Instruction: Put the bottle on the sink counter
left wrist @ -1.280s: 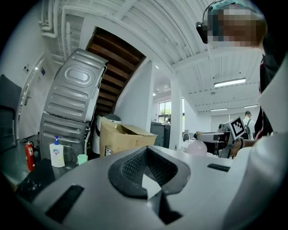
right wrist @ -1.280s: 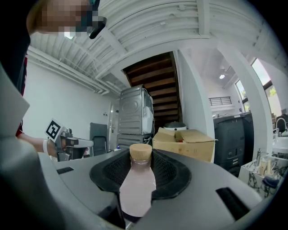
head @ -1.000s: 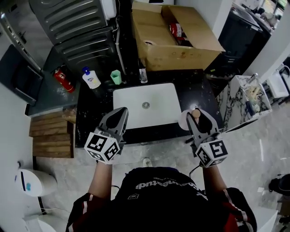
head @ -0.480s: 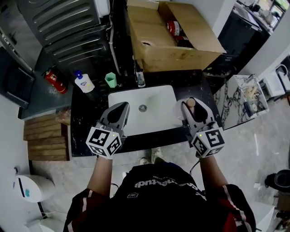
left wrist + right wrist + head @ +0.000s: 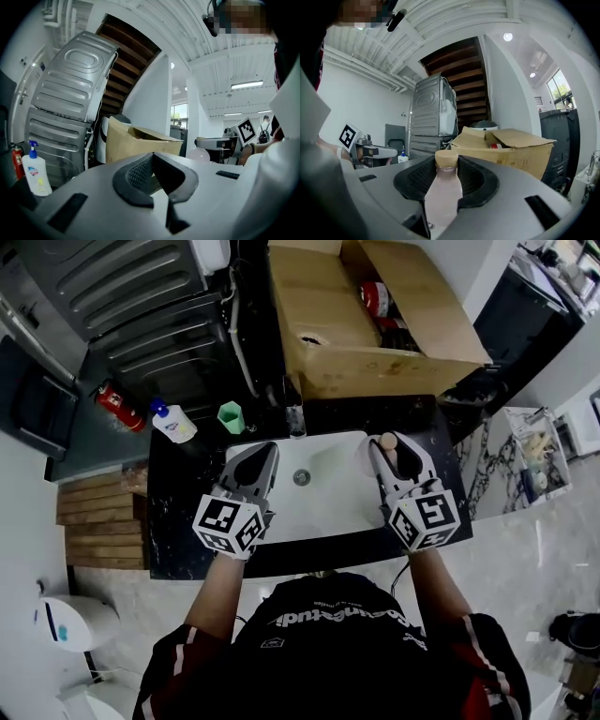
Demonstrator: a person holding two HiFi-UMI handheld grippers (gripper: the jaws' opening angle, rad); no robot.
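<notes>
Your R gripper [image 5: 392, 457] is clamped on the bottle [image 5: 443, 190]: pads on both sides of its pale pink body, tan cap [image 5: 446, 158] up btwn the jaw tips. In the head view it's over the right part of the sink counter [image 5: 178, 517], by the right rim of the white basin [image 5: 323, 498]. Can't tell if its base touches the top. Your L gripper [image 5: 267, 452] has its jaws fully together w/ nothing btwn them, over the basin's left side. Pump bottle [image 5: 174, 424] sits at the counter's back-left corner, green cup [image 5: 231, 416] along the back edge, tap [image 5: 296, 414] mid back edge. Cardboard box [image 5: 361, 324] stands behind the counter.
</notes>
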